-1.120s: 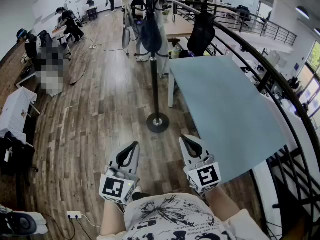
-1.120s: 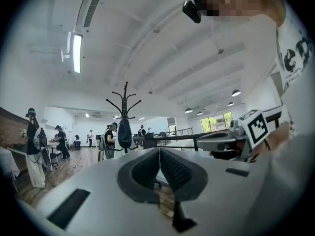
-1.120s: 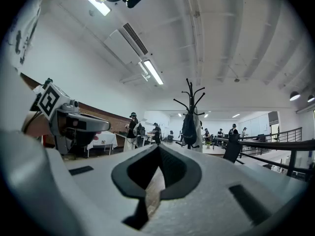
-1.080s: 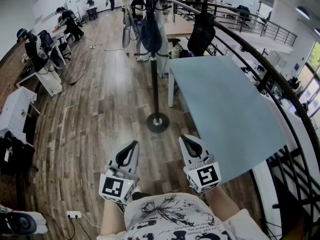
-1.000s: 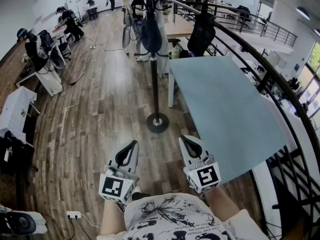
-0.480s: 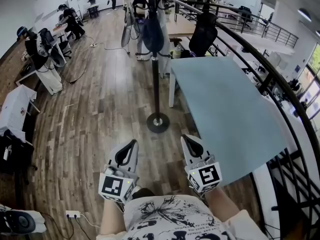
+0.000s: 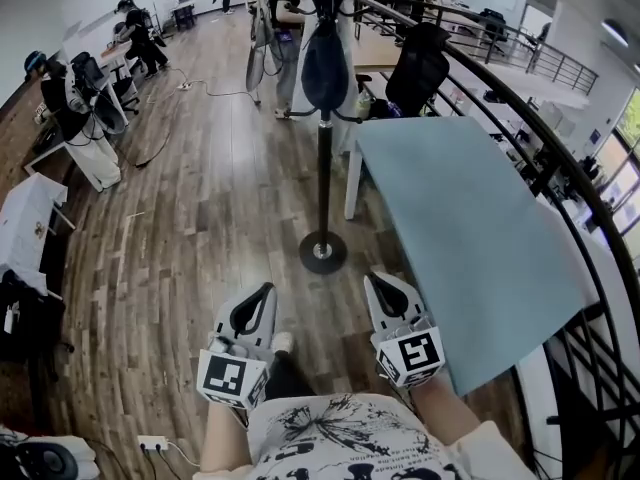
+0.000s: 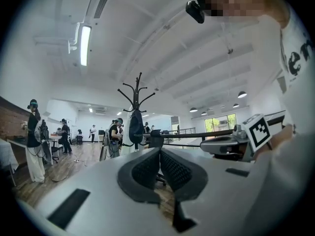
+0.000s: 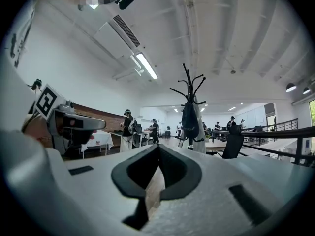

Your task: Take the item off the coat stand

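A black coat stand (image 7: 323, 158) rises from a round base on the wooden floor ahead of me. A dark blue bag (image 7: 325, 53) hangs high on its pole; the bag (image 8: 136, 126) also shows in the left gripper view and the bag (image 9: 189, 120) in the right gripper view. Both grippers are held low and close to my body, well short of the stand. My left gripper (image 7: 256, 308) is shut with nothing in it. My right gripper (image 7: 382, 295) is shut and empty too.
A light blue table (image 7: 470, 228) stands to the right of the stand, with a black chair (image 7: 417, 68) at its far end. A dark curved railing (image 7: 560, 168) runs along the right. Several people (image 7: 75, 93) work at desks at the far left.
The view has moved forward: the coat stand and table are nearer and lower in the head view. Both grippers keep their place, shut.
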Tool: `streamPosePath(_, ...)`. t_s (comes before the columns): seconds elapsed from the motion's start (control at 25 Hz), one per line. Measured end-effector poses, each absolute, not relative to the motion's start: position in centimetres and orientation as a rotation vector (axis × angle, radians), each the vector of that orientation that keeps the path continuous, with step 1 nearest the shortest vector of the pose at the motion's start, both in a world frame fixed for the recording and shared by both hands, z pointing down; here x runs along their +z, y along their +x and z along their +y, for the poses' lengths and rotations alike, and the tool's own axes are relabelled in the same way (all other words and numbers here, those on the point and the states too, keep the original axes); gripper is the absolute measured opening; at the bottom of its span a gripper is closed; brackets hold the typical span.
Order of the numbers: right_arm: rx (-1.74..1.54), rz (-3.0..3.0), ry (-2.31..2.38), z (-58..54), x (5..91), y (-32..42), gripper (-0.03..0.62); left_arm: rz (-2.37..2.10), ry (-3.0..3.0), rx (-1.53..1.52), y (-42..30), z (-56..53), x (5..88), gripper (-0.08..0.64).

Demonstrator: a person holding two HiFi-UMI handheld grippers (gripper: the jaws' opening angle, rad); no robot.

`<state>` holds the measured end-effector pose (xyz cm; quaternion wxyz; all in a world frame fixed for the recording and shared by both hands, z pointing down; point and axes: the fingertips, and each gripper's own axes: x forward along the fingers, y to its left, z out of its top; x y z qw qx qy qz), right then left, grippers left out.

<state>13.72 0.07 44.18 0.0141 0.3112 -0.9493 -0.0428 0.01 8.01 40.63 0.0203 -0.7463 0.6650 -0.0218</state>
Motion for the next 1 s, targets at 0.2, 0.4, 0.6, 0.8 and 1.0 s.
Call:
streamPosePath(0.2, -0.087, -2.872, 1.094, -5.9, 45.3, 6.9, -0.006, 2.001, -2.375, -0.049, -8.0, 1.4, 40.4, 0.005)
streamPosePath(0.4, -0.091, -2.792, 1.23, -12.7, 44.5, 0.3, -0.006, 1.896, -2.455, -0.036, -15.2, -6.1, 39.4, 0.005)
streamPosePath(0.6, -0.083, -2.744, 1.35, -17.8, 43.5, -4.0, -0.006, 1.774, -2.517, -0.036, -19.8, -11.8, 38.2, 0.005)
streamPosePath(0.8, -0.091, -2.695, 1.425, -21.9, 42.8, -6.1, -0.006, 1.712, -2.568, -0.028, -22.3, -16.2, 38.0, 0.005)
streamPosePath(1.0, -0.154, -2.7, 1.405, -24.9, 41.2, -7.4, -0.006, 1.655, -2.589, 0.008, -22.3, -19.5, 37.5, 0.005)
